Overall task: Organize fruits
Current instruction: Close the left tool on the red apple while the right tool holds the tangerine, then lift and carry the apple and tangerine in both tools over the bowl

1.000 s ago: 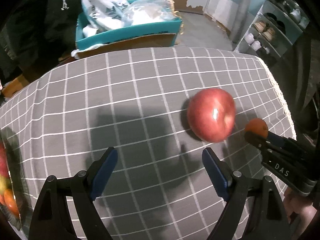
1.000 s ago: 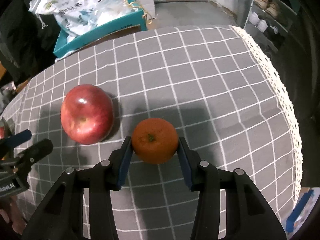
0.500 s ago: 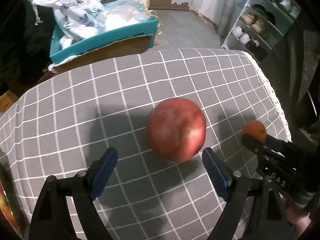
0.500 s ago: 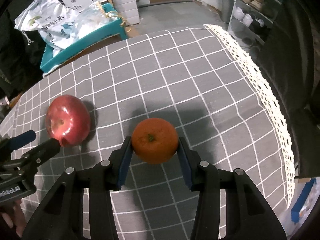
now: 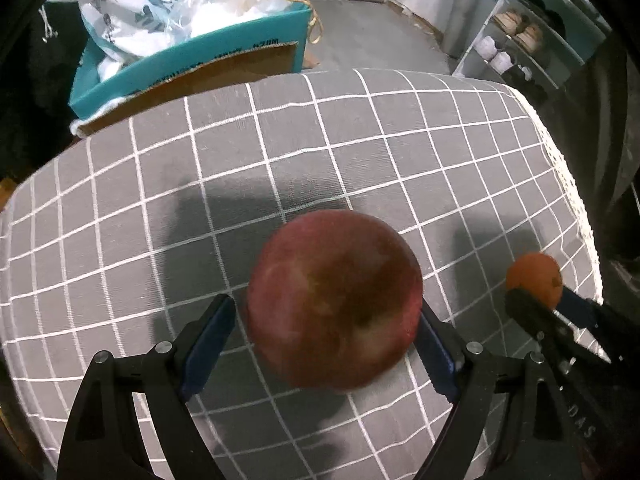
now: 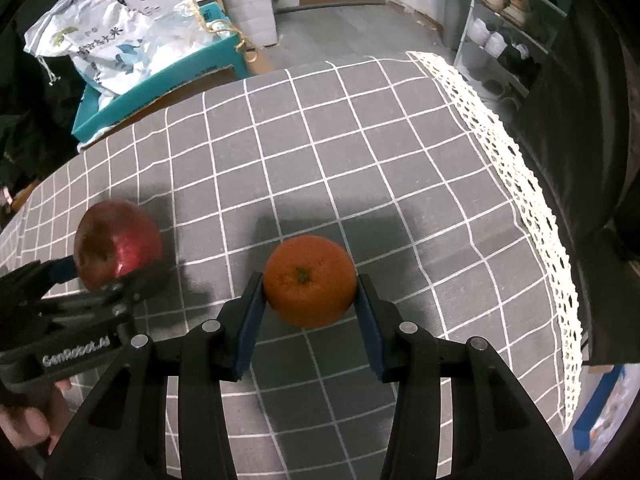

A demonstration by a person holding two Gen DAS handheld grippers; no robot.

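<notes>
My left tongs [image 5: 326,344] straddle the red apple [image 5: 334,300] on the gray checked worktop [image 5: 160,200], jaws spread, pads just beside it. My right tongs [image 6: 310,312] clamp the orange [image 6: 310,280], right of the apple.

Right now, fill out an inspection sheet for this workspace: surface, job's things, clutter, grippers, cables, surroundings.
Surface: grey checked tablecloth with a white lace edge.
Job's things: red apple resting on the cloth; orange lifted clear of the cloth.
Clutter: nothing seen on the cloth besides the fruit.
Grippers: left gripper open, fingers either side of the apple, with a gap showing at the left pad; right gripper shut on the orange.
Cables: nothing seen.
Surroundings: teal box holding printed bags beyond the table's far edge; shoe rack at the right; grey floor.
</notes>
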